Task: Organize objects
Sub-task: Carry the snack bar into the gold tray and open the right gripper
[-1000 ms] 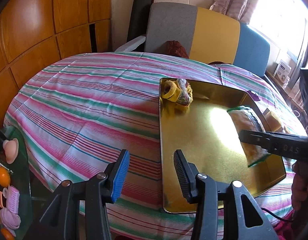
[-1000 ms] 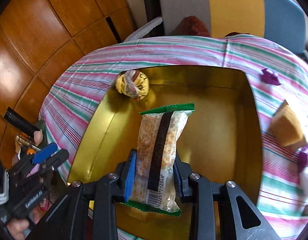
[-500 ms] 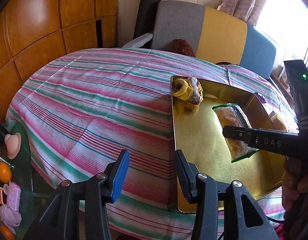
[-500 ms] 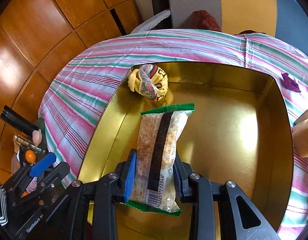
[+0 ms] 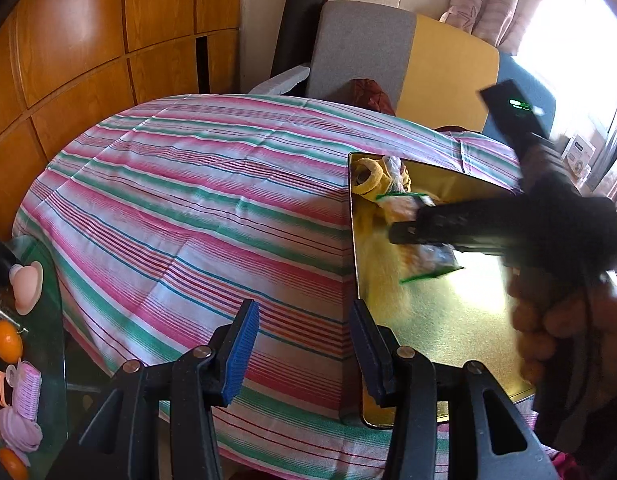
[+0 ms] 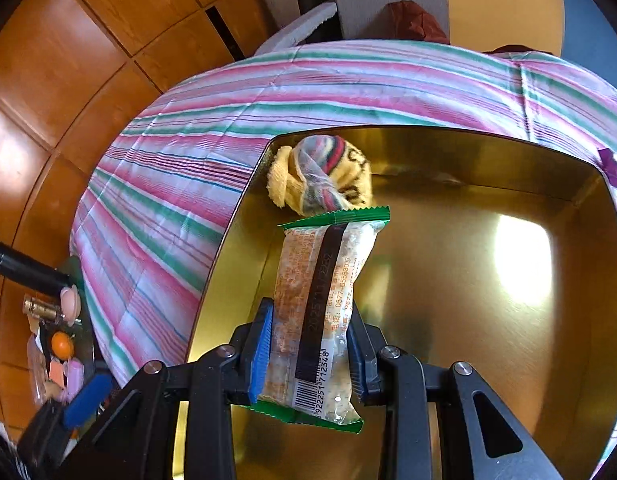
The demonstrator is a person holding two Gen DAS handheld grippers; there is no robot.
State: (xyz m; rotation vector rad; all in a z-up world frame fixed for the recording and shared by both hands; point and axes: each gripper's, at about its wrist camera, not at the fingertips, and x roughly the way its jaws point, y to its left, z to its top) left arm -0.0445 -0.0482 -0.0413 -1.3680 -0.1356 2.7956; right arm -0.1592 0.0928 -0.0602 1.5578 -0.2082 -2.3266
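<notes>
Right wrist: snack packet (image 6: 316,312) barcode sharp; left wrist: packet blurred.

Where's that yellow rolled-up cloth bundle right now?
The yellow cloth bundle sits in the far left corner of the gold tray, just beyond the tip of the snack packet held in the right gripper.

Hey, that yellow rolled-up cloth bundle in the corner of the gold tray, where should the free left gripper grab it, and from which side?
Probably from above, pinching the yellow cloth bundle across its rounded middle. It sits tight in the gold tray's corner, walls blocking two sides, and the snack packet in the right gripper crowds the front. The left gripper is open and empty.
</notes>
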